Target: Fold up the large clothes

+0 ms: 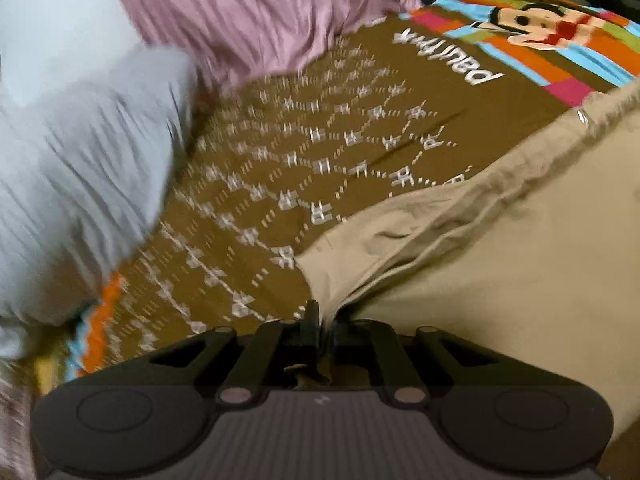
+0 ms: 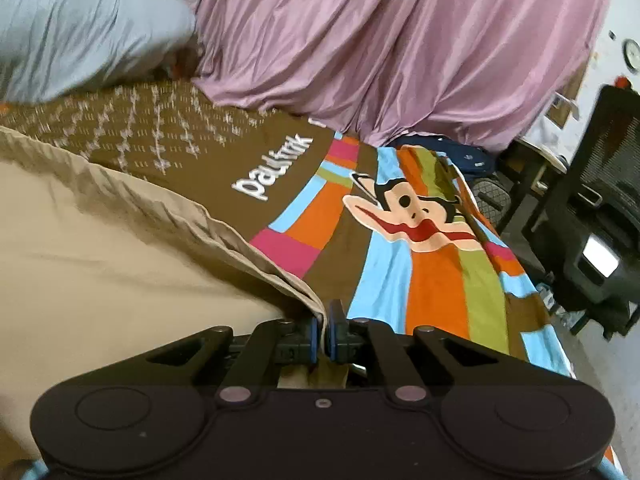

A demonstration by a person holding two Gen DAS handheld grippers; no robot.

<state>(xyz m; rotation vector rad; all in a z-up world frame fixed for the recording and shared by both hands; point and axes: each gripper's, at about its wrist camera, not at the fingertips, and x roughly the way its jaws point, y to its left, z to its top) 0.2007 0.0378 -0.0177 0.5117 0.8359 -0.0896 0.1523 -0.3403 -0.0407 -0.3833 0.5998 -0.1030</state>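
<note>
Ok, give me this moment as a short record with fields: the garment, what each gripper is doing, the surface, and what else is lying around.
garment: tan garment, large, spread over the bed
left gripper: shut on the tan garment's edge
right gripper: shut on the tan garment's edge
surface: brown bedsheet with coloured stripes and a cartoon monkey print
nearby: purple cloth and pale blue cloth bunched at the far side
beside bed: black chair
</note>
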